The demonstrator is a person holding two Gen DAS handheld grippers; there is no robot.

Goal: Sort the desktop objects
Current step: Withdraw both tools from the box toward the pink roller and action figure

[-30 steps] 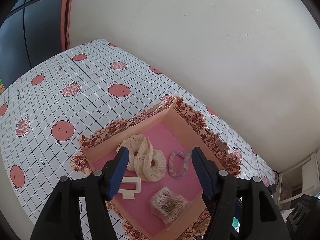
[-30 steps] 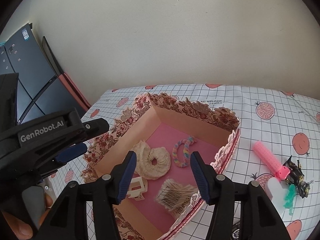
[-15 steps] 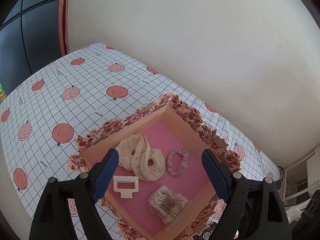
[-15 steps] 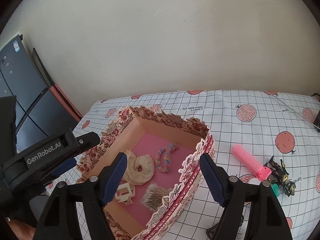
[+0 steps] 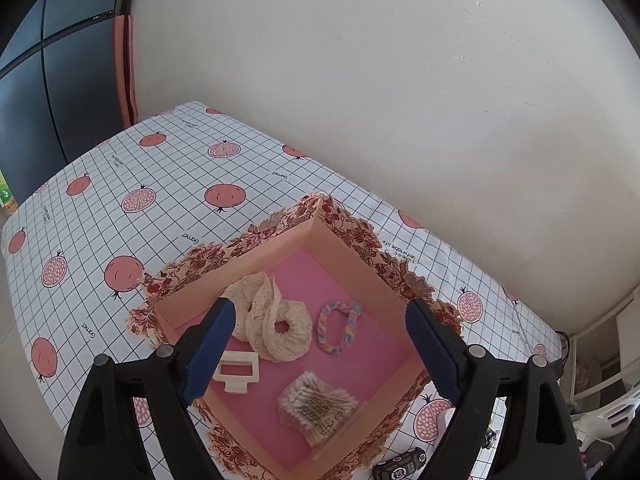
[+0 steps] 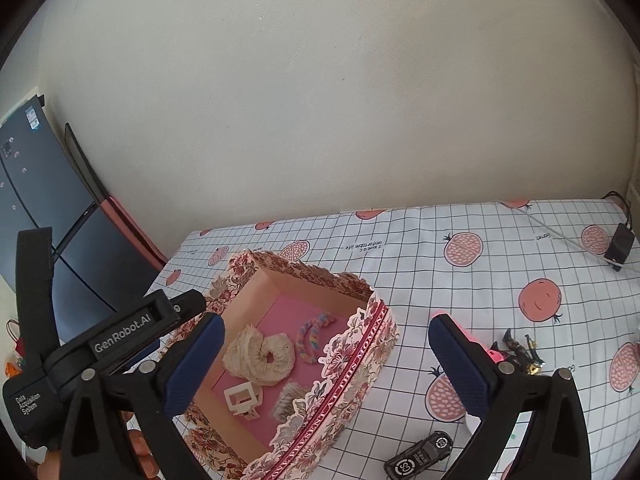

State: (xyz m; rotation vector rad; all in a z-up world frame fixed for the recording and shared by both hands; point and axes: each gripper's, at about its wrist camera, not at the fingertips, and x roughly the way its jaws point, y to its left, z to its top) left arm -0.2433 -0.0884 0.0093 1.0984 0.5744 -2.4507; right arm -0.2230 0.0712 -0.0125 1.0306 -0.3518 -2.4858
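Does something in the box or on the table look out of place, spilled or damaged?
Nothing looks spilled or broken. Inside the floral box the cream scrunchies, rainbow hair tie, hair claw and cotton swab pack lie loose but contained. The toy car still lies outside the box.

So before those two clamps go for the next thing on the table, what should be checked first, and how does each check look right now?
1. Left gripper open, nothing between its fingers: ok.
2. Right gripper open and empty: ok.
3. Floral box upright, open at the top: ok.
4. Scrunchies, hair clip and cotton swabs inside the box: ok.
5. Toy car waiting on the tablecloth: not ok, unsorted.
6. Pink roller free to grab: cannot tell, finger covers it.
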